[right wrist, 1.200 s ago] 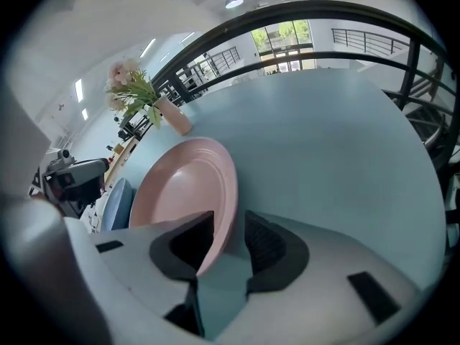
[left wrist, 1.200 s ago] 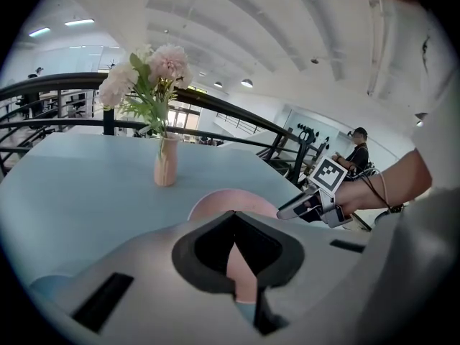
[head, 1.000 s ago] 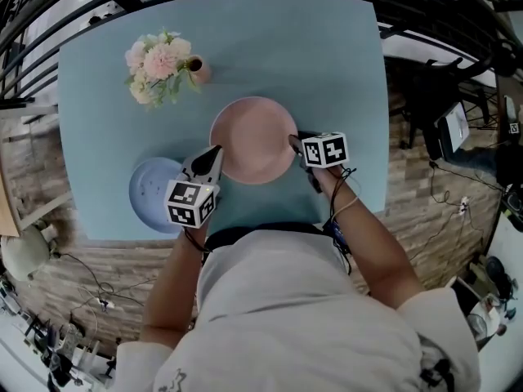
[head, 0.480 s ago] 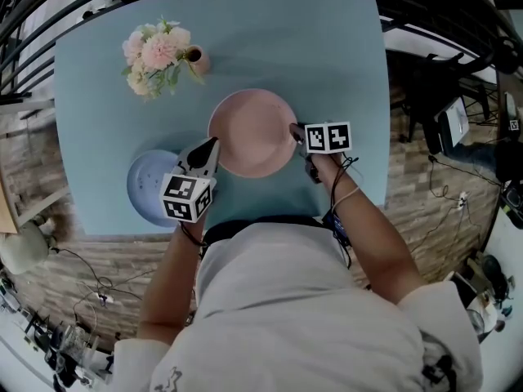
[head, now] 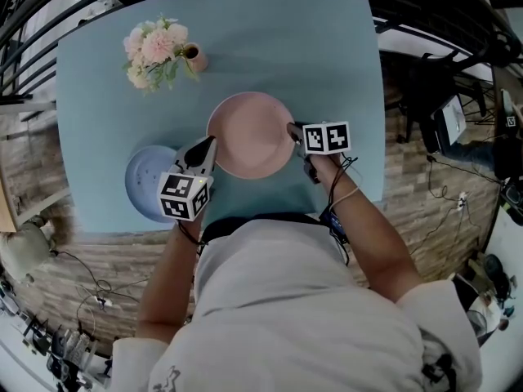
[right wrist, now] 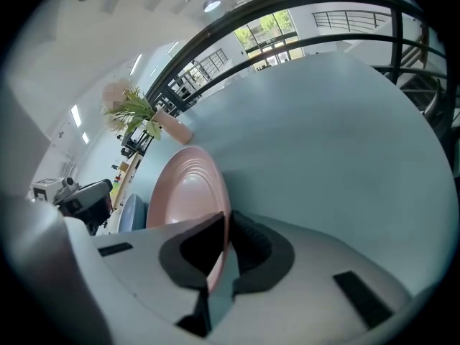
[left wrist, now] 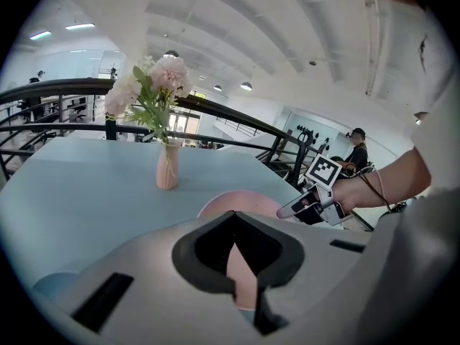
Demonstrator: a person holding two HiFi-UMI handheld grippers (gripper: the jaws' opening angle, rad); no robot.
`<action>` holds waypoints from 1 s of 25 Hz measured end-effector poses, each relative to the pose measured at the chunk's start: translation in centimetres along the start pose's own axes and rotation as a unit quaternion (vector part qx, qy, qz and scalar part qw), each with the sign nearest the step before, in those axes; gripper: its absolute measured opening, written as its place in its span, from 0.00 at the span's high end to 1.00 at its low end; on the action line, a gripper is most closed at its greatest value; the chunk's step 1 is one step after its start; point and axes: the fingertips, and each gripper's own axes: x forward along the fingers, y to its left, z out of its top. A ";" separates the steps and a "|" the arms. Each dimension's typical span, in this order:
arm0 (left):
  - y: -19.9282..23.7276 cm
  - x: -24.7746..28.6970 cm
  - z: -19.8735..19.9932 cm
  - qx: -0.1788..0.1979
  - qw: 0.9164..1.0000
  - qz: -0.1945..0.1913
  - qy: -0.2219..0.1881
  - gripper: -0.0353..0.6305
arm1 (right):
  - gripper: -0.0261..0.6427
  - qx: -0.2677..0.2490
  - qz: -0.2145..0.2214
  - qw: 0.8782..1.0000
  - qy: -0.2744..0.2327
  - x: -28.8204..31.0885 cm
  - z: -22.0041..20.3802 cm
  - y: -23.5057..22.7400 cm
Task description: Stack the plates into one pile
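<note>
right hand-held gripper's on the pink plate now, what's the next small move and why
Probably lift that rim a little. The right hand-held gripper has just been closing its jaws and now pinches the round pink plate by its right rim, but the plate looks flat on the light blue table, and the round blue plate it should join sits apart to its left.

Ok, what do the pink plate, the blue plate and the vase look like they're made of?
Pink plate: probably glazed ceramic or melamine; smooth, soft sheen, concentric moulded rings.
Blue plate: likely the same; faint sheen.
Vase: looks like matte pink ceramic, no gloss showing.
</note>
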 end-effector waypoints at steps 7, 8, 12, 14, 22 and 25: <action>-2.6 -1.2 0.2 0.012 1.000 -0.001 -0.013 0.94 | 0.92 -0.006 0.006 1.000 -0.021 -2.6 -0.6 0.4; -2.9 -1.4 0.2 0.014 1.000 -0.001 -0.015 0.94 | 0.92 -0.007 0.007 1.000 -0.024 -3.0 -0.6 0.4; -4.3 -2.1 0.2 0.023 0.999 0.002 -0.024 0.94 | 0.92 -0.010 0.009 0.999 -0.040 -4.6 -1.0 0.2; -5.1 -2.6 0.2 0.026 0.999 0.003 -0.029 0.94 | 0.92 -0.009 0.011 0.999 -0.047 -5.5 -1.4 0.2; -8.0 -3.7 0.3 0.039 0.998 0.004 -0.043 0.94 | 0.92 -0.011 0.014 0.998 -0.067 -8.8 -3.0 -0.4; -9.1 -4.1 0.1 0.044 0.998 0.005 -0.046 0.94 | 0.92 -0.011 0.015 0.997 -0.075 -9.9 -3.6 -0.7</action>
